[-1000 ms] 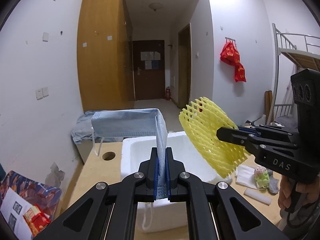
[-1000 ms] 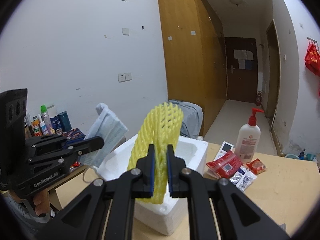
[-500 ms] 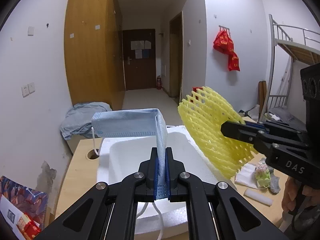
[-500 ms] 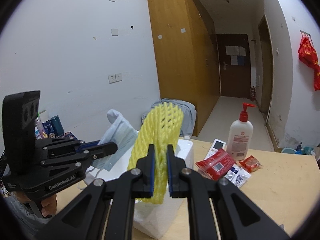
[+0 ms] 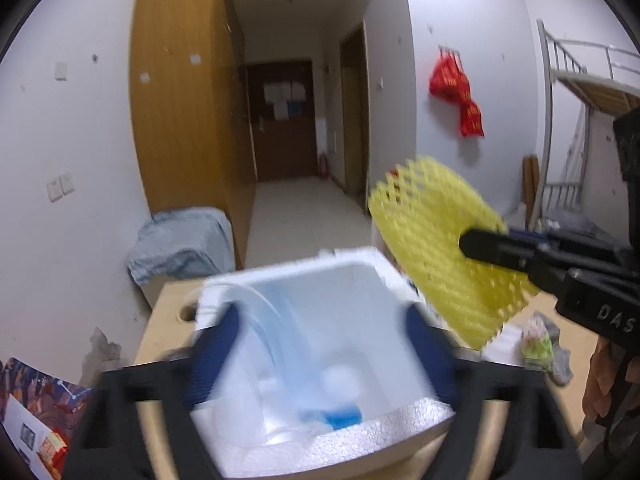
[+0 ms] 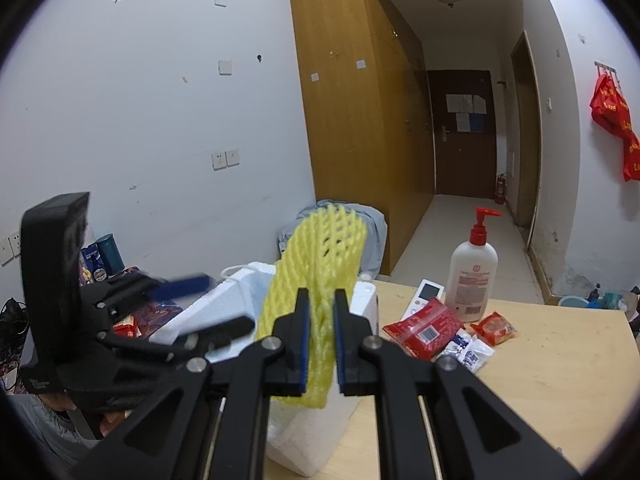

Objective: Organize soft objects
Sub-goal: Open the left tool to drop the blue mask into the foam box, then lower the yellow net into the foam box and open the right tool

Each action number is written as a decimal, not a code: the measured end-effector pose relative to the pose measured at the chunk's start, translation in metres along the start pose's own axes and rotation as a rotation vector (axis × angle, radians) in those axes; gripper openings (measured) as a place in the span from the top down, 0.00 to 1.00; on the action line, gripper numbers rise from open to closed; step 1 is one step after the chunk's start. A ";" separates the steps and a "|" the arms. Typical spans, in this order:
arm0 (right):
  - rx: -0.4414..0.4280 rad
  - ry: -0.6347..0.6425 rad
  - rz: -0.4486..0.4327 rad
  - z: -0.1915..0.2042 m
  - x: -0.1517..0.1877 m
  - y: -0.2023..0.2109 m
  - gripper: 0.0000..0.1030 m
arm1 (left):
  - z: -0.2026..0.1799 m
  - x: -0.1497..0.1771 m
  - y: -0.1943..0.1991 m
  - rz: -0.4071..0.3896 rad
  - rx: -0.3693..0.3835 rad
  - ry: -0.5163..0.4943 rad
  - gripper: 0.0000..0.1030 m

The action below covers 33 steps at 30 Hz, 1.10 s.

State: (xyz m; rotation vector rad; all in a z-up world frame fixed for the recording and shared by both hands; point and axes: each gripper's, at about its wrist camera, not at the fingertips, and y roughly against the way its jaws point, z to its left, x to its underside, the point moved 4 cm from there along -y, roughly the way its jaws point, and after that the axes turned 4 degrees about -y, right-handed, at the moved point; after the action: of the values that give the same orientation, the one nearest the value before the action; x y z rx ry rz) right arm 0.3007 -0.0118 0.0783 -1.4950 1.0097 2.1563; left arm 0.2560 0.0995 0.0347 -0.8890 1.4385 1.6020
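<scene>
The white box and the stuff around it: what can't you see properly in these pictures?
- Blue face mask: left wrist view, smeared by motion blur inside the foam box; its shape is unclear.
- Blue thing on the box floor: too blurred to name.
- Box inside: right wrist view, hidden behind the yellow foam net and right tool.
- Snack packets: print too small.

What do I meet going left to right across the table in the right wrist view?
White foam box → red snack packet → white lotion pump bottle → small orange packet.
</scene>
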 end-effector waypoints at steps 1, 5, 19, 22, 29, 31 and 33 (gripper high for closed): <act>0.000 0.000 0.000 0.000 0.000 0.000 0.87 | 0.003 -0.001 0.004 -0.018 -0.019 0.012 0.07; 0.002 0.001 0.002 0.000 0.000 -0.001 0.87 | 0.008 -0.001 0.008 -0.009 -0.026 0.033 0.07; -0.033 0.015 0.023 0.017 0.002 -0.014 0.87 | 0.036 0.012 0.047 -0.046 -0.139 0.069 0.05; -0.040 0.014 0.026 0.021 0.002 -0.018 0.87 | 0.047 0.017 0.055 -0.049 -0.177 0.093 0.03; -0.049 0.017 0.050 0.030 0.005 -0.033 0.87 | 0.064 0.029 0.068 -0.058 -0.250 0.128 0.00; -0.050 0.021 0.056 0.033 0.005 -0.037 0.87 | 0.068 0.031 0.067 -0.055 -0.257 0.135 0.00; -0.052 0.026 0.064 0.037 0.006 -0.042 0.87 | 0.069 0.033 0.067 -0.052 -0.253 0.141 0.00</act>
State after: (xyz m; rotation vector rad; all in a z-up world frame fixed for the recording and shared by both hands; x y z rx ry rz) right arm 0.2994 0.0425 0.0653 -1.5383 1.0309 2.2291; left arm 0.1813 0.1689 0.0422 -1.1958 1.3120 1.7365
